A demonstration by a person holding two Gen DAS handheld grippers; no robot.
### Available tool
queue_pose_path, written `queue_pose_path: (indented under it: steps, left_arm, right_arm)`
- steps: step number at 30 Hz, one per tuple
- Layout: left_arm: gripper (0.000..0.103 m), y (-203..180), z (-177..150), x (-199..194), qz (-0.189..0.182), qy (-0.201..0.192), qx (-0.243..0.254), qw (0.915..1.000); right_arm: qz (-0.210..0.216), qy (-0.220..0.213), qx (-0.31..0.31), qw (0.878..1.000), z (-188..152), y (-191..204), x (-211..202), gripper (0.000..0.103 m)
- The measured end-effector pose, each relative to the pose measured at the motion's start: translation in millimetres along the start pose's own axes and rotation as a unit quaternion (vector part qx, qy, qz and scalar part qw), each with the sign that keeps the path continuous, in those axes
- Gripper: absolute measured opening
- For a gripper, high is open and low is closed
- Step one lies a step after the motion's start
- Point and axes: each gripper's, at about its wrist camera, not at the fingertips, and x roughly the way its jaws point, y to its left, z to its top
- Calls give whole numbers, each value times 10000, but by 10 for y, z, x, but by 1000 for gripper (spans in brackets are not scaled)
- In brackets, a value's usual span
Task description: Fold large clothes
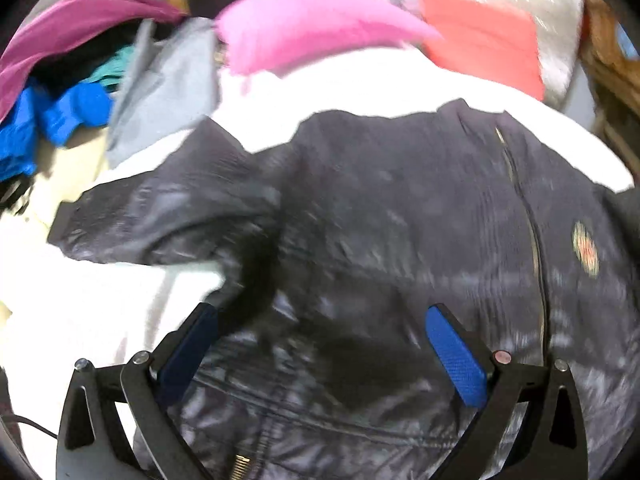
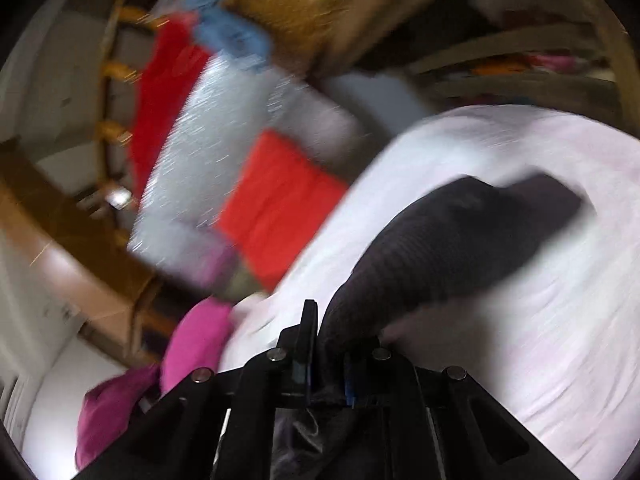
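Observation:
A dark navy zip jacket lies spread on a white sheet, zipper running down its right side, one sleeve stretched to the left. My left gripper is open just above the jacket's lower body, holding nothing. In the right wrist view, my right gripper is shut on a dark part of the jacket, which trails forward over the white sheet. Both views are blurred.
A pile of clothes sits at the far left: magenta, blue, grey. A pink garment and a red folded cloth lie beyond the jacket. Wooden furniture stands past the bed.

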Motion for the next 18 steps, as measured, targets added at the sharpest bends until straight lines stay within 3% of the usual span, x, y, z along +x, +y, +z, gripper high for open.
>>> queue_pose_path:
  steps: [6,10,12,13,14,15,16,18]
  left_arm:
    - [103,320,32,-79,112,-196,-581,9981]
    - [103,347,7,-44,133,-186,-603,9979]
    - [103,341,-19,-73,154,-249,-542,9981]
    - [103,336,-42,-94,146,-280,-507,9982]
    - [103,320,-63,-112,90,-338,-444,9984]
    - [103,287,-71,-122,48,-373,-398,9985]
    - [103,263,-65,-140,-3,-419,-330,9986]
    - [103,212,-65,-164,-106,-504,-242,9984]
  right_arm:
    - [451,803,-689,9934,-938,794,80,12]
    - [322,1492,-772,9853,-1584,905,352,13]
    - [236,1867,-652,9800,-1849,893,481,18]
    - [212,2087,-549,9762,-1961,876,538,35]
    - [185,2203,-453,9742,-2018,863,547,65]
    - [154,2334,-284,9718,-2086,820,522,78]
    - [237,2371,-57,9712,-2103,800,475,83]
    - [250,2375,-11,9711,-2071,775,363,83]
